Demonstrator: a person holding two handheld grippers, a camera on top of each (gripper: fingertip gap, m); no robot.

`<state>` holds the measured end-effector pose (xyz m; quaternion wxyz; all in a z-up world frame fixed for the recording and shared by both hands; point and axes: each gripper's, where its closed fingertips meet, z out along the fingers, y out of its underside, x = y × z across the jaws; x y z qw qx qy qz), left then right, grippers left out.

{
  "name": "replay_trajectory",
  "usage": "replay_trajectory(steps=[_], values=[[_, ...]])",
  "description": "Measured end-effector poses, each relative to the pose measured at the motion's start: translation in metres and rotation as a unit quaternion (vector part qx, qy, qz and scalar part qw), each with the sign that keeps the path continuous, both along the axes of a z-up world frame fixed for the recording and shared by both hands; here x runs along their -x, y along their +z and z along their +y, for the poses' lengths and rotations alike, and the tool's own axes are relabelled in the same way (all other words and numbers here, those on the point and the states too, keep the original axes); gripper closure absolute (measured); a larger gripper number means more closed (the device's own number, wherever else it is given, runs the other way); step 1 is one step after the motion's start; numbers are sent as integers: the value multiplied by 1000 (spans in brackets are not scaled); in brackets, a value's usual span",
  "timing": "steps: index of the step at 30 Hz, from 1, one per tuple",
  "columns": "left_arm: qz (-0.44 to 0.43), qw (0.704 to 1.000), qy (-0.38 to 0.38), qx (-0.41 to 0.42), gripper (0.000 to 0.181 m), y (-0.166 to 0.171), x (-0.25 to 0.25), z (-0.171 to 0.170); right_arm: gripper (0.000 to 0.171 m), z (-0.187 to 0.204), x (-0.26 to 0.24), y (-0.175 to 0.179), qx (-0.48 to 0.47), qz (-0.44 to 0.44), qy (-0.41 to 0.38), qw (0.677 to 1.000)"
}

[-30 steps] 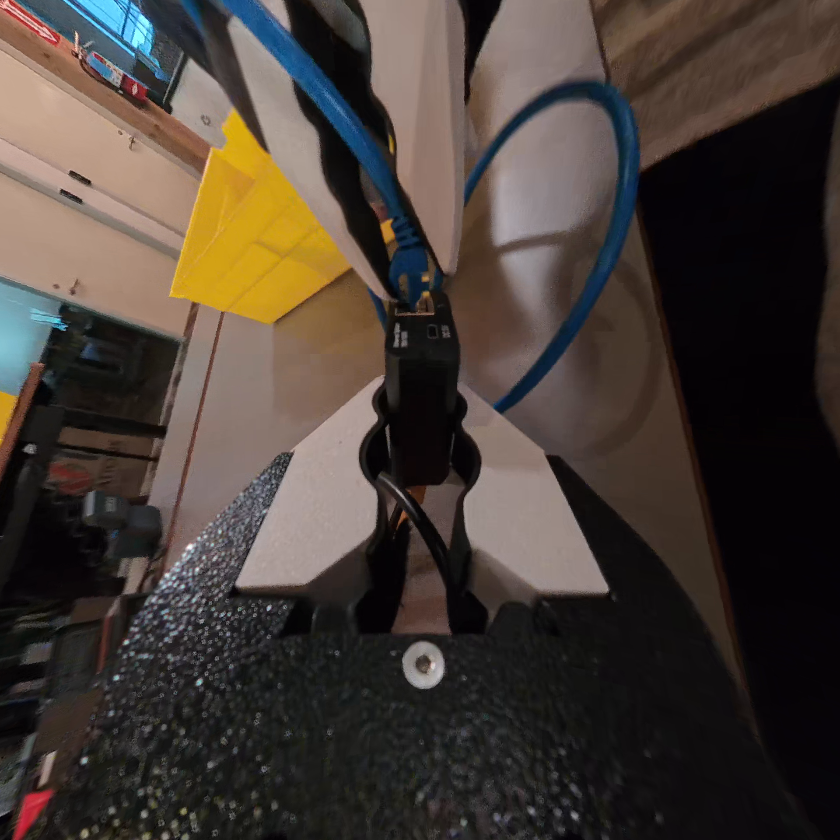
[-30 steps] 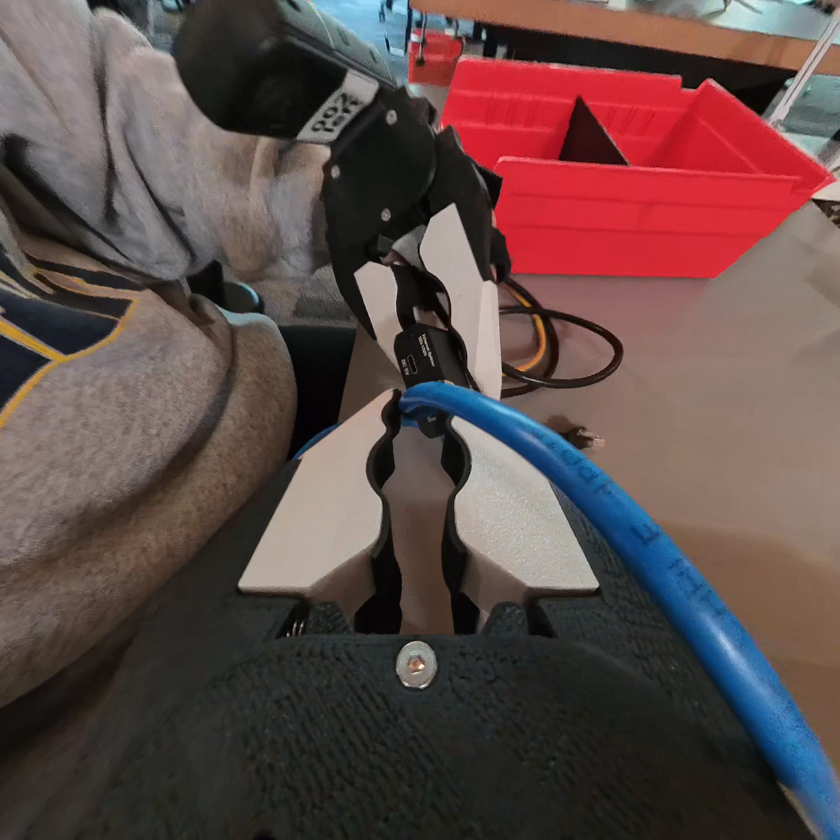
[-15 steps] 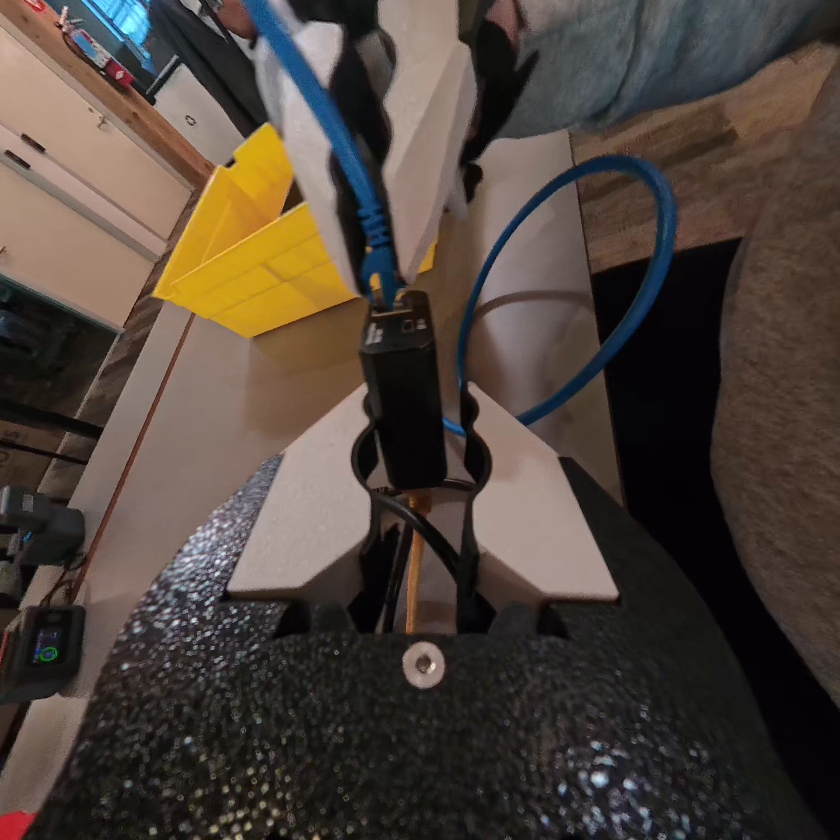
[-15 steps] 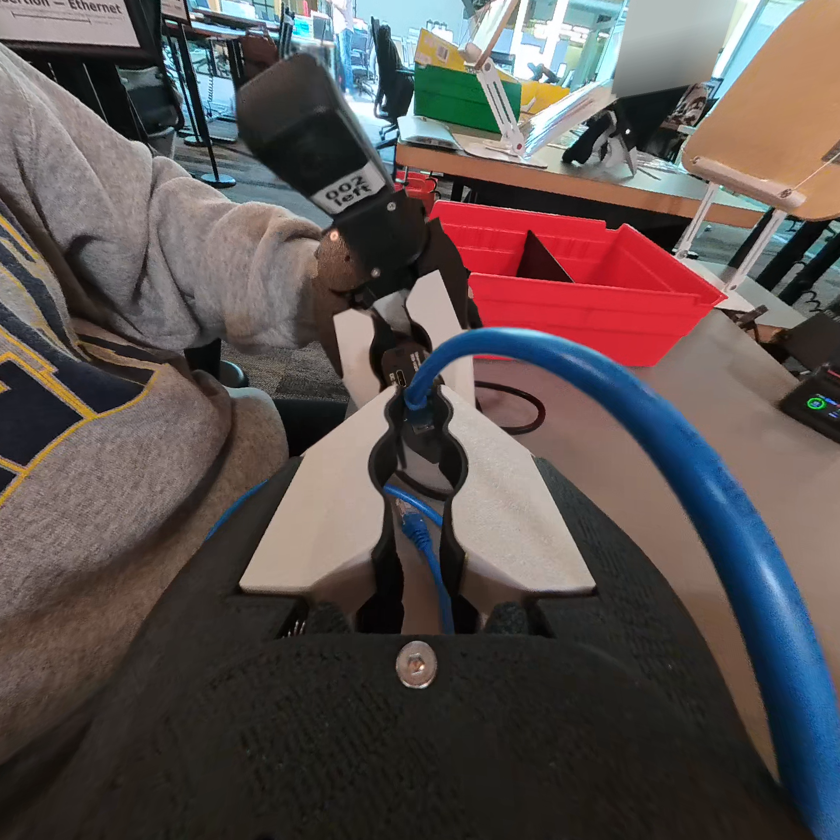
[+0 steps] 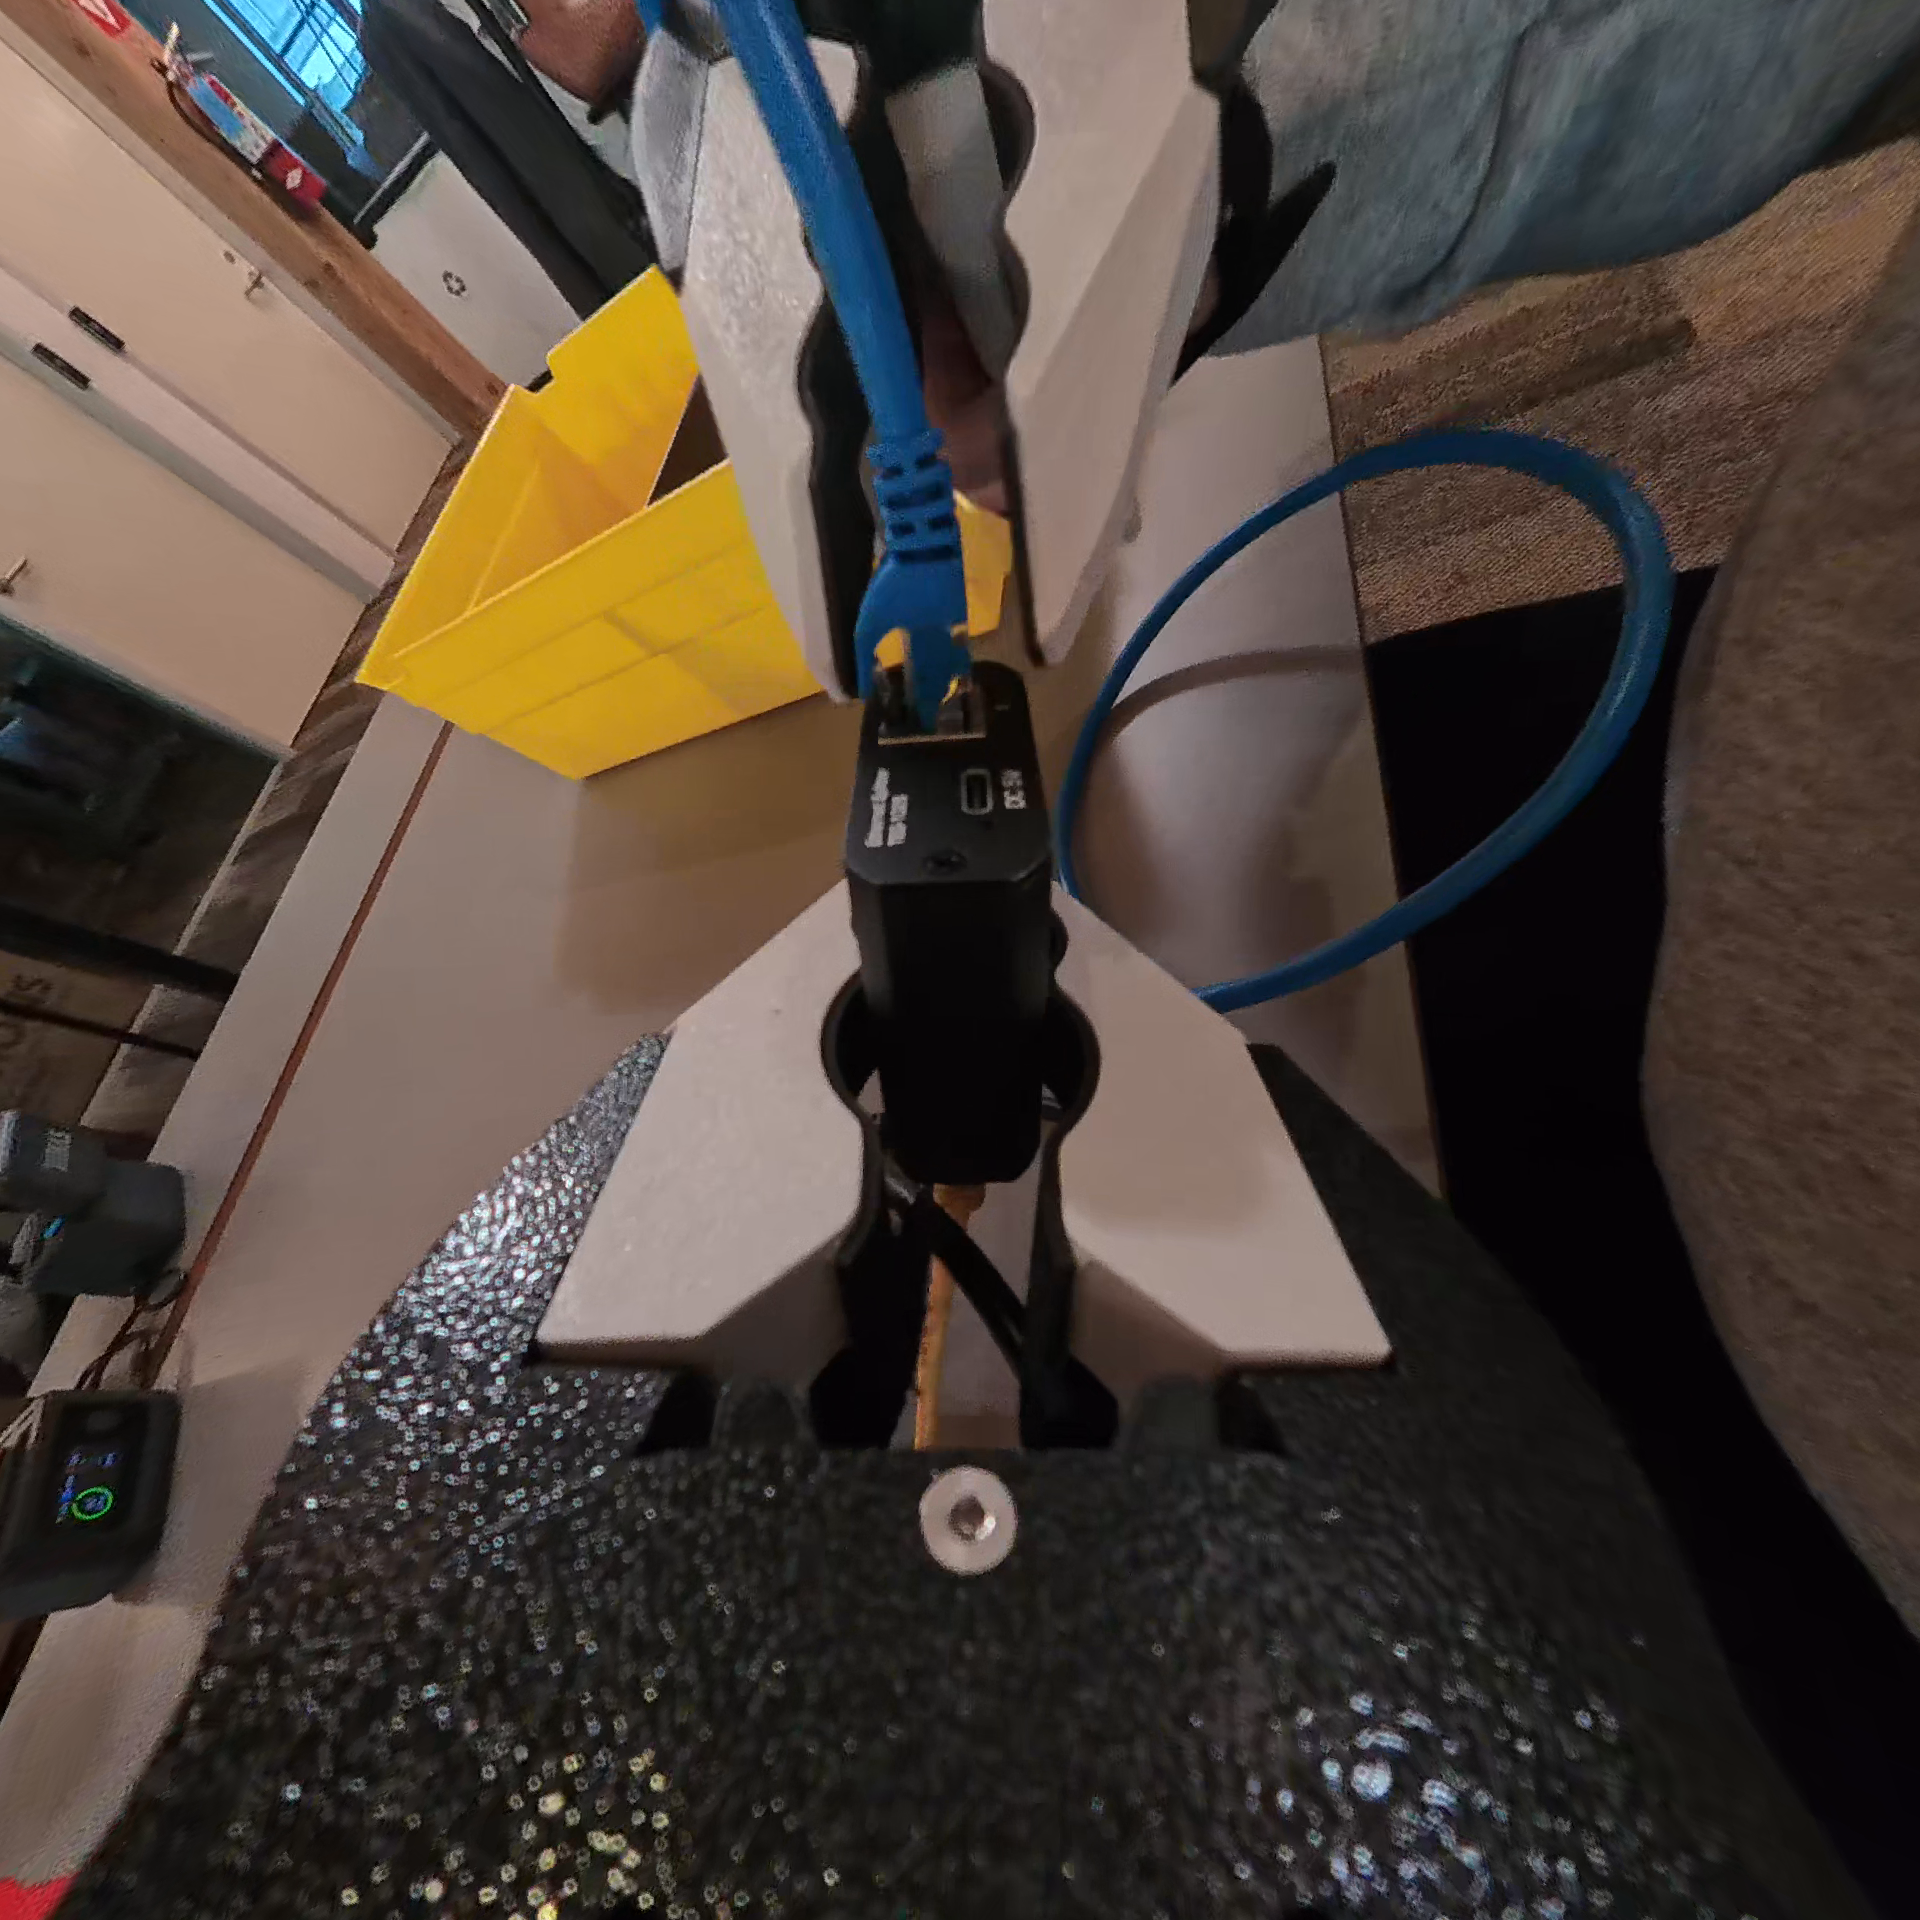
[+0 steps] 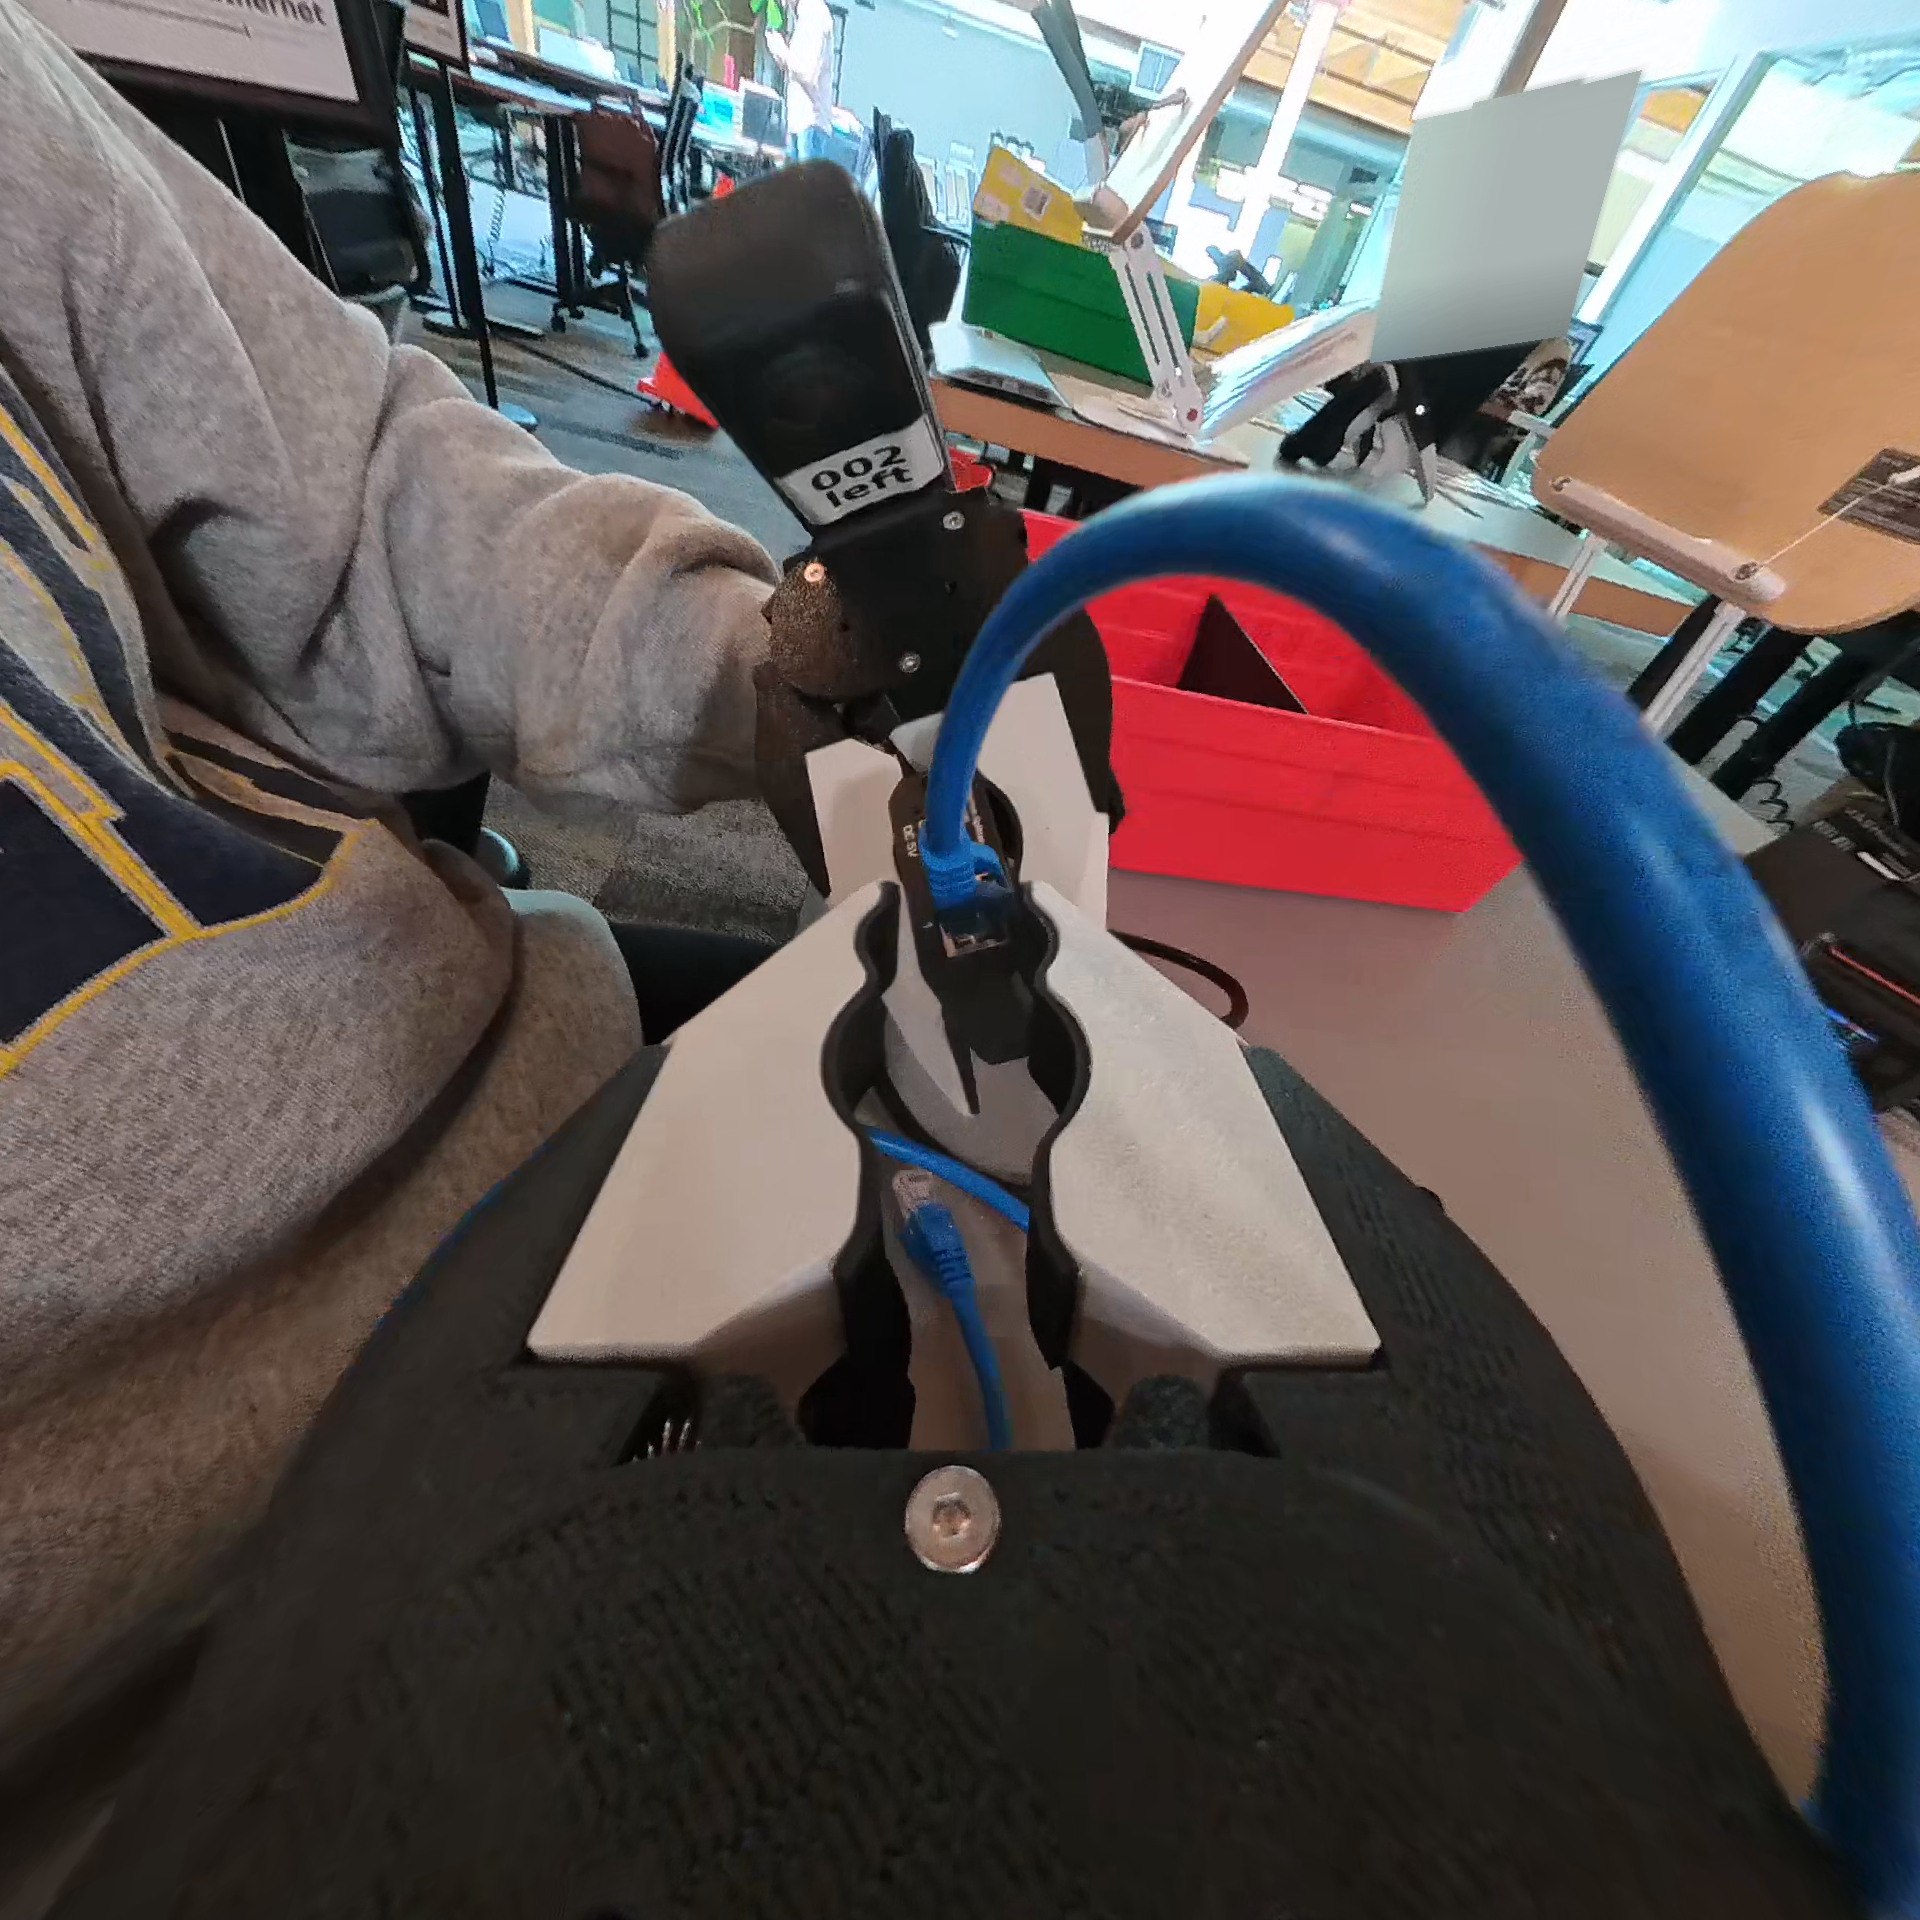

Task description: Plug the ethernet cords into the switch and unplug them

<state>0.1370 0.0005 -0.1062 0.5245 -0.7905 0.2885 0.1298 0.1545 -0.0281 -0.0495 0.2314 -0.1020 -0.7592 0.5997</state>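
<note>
My left gripper (image 5: 951,935) is shut on the small black switch (image 5: 945,997) and holds it above the table. A blue ethernet plug (image 5: 914,613) sits in the port at the switch's far end. My right gripper (image 6: 961,899) is shut on that plug (image 6: 961,883), facing the left gripper (image 6: 961,831), and it shows at the top of the left wrist view (image 5: 935,665). The blue cord (image 6: 1558,831) arcs over to the right. Its other plug (image 6: 930,1236) lies loose on the table under the right fingers.
A yellow bin (image 5: 582,623) stands on the table (image 5: 499,935) behind the switch, and a red bin (image 6: 1299,790) stands on the other side. Black and orange cables (image 5: 935,1309) trail from the switch's near end. A small black device with a lit screen (image 5: 83,1496) lies nearby. A person's grey sleeve (image 6: 416,582) is close.
Both grippers have risen and tilted together, away from the table. The blue plug has stayed at the switch's port and both grips have held.
</note>
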Motion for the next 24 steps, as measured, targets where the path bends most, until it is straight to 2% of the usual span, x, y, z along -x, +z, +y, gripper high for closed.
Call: replay_trajectory(steps=[3, 20, 24], values=[[2, 1000, -9, 1, 160, 0, -3, -1, 158, 0, -1, 1, -2, -6, 2, 1000], [31, 999, -10, 41, 159, -13, 2, -7, 157, -8, 1, -7, -66, 62, -23, 996], [61, 995, 36, 63, 159, -18, 20, -10, 155, -1, 11, -16, -151, 105, -73, 980]])
